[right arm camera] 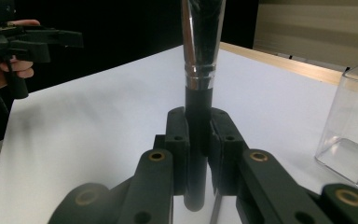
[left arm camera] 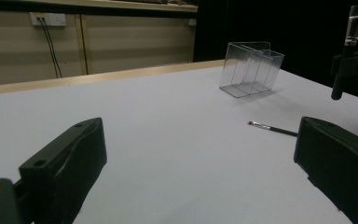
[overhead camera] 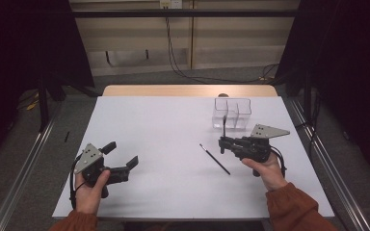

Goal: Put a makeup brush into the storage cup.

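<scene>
My right gripper (overhead camera: 223, 143) is shut on the black handle of a makeup brush (overhead camera: 225, 126), which stands upright, bristles up, just in front of a clear divided box (overhead camera: 231, 113). In the right gripper view the jaws (right arm camera: 198, 126) clamp the handle below the silver ferrule of the brush (right arm camera: 200, 46). A thin black brush (overhead camera: 215, 159) lies flat on the white table, left of my right hand. My left gripper (overhead camera: 123, 152) is held open at the table's front left, nothing between its fingers. The left gripper view looks between its jaws (left arm camera: 200, 133) toward the thin brush (left arm camera: 272, 128) and the box (left arm camera: 251, 69).
The white table top (overhead camera: 164, 125) has a wooden strip along its far edge. Black curtains and metal rails flank the table. Cables hang down the back wall. The box (right arm camera: 354, 135) sits close to the right of my right gripper.
</scene>
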Demonstrator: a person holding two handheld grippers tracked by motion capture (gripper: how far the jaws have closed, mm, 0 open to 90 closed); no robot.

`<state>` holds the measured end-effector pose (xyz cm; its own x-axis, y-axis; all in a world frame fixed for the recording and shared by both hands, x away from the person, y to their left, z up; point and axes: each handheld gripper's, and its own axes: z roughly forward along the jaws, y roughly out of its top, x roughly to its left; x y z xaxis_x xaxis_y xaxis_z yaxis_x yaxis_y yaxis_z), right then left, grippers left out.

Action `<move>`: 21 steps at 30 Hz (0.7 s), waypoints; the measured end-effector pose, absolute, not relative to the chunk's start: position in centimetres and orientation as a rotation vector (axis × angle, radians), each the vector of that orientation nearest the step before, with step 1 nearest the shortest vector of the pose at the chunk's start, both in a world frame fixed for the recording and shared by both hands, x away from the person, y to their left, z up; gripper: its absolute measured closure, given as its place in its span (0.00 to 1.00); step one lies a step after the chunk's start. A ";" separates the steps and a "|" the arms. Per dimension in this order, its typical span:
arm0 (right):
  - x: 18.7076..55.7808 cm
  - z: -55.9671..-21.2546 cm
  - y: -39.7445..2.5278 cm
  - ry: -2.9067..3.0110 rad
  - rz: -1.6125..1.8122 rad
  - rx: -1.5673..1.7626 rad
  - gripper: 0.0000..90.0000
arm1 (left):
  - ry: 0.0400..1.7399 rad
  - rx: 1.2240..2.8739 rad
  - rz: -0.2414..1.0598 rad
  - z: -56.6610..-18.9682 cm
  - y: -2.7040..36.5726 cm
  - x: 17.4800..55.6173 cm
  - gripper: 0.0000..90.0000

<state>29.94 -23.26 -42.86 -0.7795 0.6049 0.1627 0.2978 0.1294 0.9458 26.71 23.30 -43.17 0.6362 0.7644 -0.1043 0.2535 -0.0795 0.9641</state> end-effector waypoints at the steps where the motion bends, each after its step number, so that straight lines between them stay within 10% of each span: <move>1: 29.9 -42.8 -23.4 2.145 1.701 0.884 0.89 | 0.857 1.638 0.527 -43.2 23.4 26.6 0.02; 21: 30.4 -42.6 -24.8 2.094 1.680 0.930 0.89 | 0.849 1.631 0.555 -43.7 24.8 25.6 0.02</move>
